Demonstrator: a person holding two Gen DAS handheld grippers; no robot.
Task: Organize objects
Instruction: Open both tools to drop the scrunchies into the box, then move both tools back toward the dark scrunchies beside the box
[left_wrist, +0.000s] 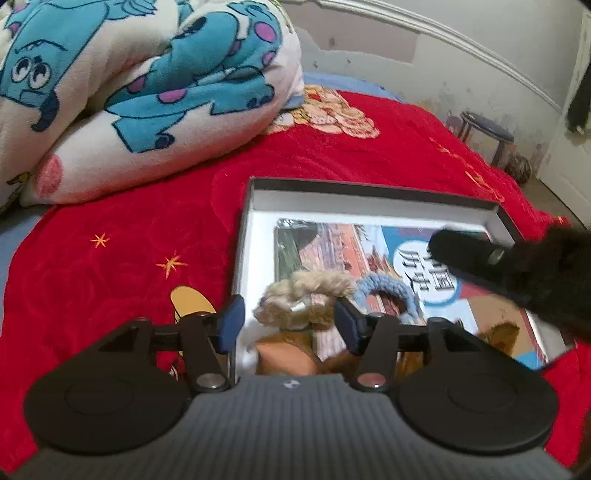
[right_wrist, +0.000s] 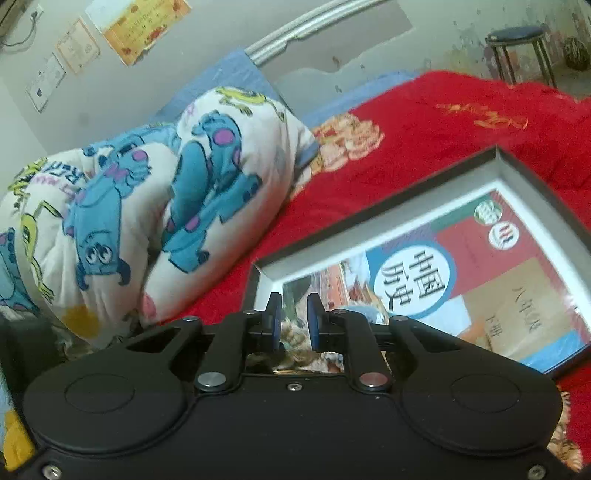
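A shallow box (left_wrist: 369, 192) with a dark rim and white inside lies on the red bedspread. A colourful textbook (left_wrist: 332, 243) lies flat in it, also in the right wrist view (right_wrist: 461, 280). A beige fuzzy hair tie (left_wrist: 306, 299) and a blue braided hair tie (left_wrist: 388, 291) lie on the book. My left gripper (left_wrist: 290, 325) is open, its fingers on either side of the beige tie. A black object (left_wrist: 517, 273) reaches in from the right over the book. My right gripper (right_wrist: 293, 321) hovers over the box's near corner (right_wrist: 266, 273), jaws a narrow gap apart, nothing visibly between them.
A rolled white quilt with blue cartoon monsters (left_wrist: 140, 92) lies at the back left of the bed, also in the right wrist view (right_wrist: 147, 206). A dark stool (left_wrist: 487, 129) stands by the stained wall beyond the bed. The red bedspread (left_wrist: 110, 258) surrounds the box.
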